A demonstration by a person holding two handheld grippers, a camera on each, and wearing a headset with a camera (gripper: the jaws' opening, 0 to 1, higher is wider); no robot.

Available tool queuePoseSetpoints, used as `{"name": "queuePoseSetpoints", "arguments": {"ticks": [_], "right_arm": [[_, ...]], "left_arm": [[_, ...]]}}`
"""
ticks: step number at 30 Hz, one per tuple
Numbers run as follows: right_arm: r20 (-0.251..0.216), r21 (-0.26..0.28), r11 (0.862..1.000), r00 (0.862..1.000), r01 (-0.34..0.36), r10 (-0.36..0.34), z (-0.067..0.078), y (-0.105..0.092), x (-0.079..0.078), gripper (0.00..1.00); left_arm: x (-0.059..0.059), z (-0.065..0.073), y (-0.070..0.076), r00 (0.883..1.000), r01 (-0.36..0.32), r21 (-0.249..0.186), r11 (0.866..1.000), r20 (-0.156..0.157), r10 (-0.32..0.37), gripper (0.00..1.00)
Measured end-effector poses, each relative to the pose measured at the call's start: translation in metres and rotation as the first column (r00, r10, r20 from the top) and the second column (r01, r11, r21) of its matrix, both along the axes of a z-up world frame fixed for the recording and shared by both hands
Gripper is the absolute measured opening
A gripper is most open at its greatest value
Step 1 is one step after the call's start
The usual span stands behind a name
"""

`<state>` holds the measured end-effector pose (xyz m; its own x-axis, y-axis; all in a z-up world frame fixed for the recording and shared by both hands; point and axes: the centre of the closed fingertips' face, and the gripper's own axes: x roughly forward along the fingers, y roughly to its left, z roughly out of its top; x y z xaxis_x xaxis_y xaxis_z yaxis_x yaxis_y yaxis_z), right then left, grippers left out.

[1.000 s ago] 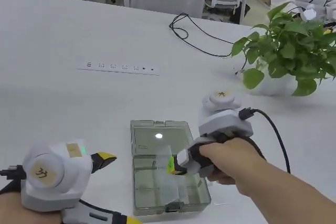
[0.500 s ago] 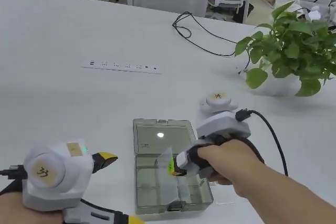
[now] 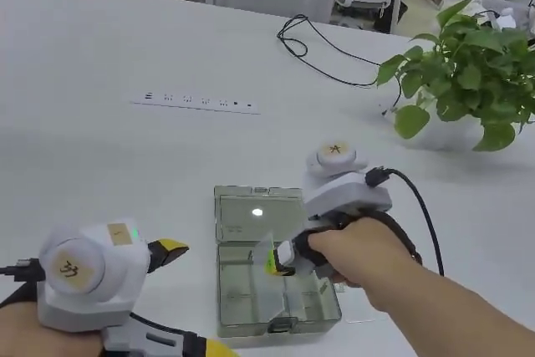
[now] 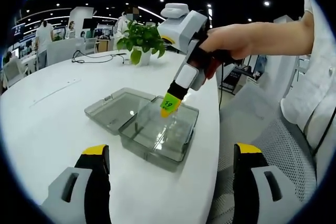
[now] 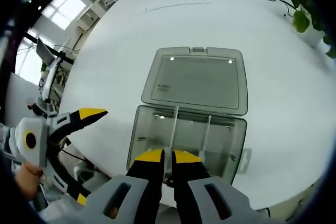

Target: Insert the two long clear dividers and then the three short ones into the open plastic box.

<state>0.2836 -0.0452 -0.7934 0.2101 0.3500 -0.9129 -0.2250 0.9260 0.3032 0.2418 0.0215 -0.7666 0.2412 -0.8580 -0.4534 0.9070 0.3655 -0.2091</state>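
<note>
Right gripper: clenched on a clear divider, a thin stiff sheet seen edge-on. Its long axis runs straight ahead from the jaws toward the hinge side of the open plastic box directly beneath.
Box: smoky, translucent, rectangular, with its lid flat on the white bench.
Left gripper: released, empty, farther off.

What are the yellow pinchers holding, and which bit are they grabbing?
The right gripper pinches a clear divider by its upper edge, over the open plastic box. The left gripper is open and holds nothing.
</note>
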Motion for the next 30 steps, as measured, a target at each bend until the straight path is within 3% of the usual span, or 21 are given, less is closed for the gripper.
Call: {"name": "queuePoseSetpoints", "arguments": {"ticks": [12,21,30], "right_arm": [[0.043,-0.110,0.985,0.990,-0.131,0.136,-0.005,0.007,0.000,0.07],[0.040,-0.128,0.978,0.985,-0.162,0.169,-0.005,0.007,0.000,0.07],[0.051,-0.170,0.961,0.971,-0.220,0.232,-0.010,0.011,0.001,0.07]], "left_arm": [[-0.001,-0.001,0.001,1.000,-0.003,0.005,1.000,-0.005,0.003,1.00],[0.000,-0.001,0.001,1.000,-0.007,0.003,1.000,-0.007,0.008,1.00],[-0.001,-0.003,0.002,1.000,-0.008,0.007,1.000,-0.012,0.008,1.00]]}}
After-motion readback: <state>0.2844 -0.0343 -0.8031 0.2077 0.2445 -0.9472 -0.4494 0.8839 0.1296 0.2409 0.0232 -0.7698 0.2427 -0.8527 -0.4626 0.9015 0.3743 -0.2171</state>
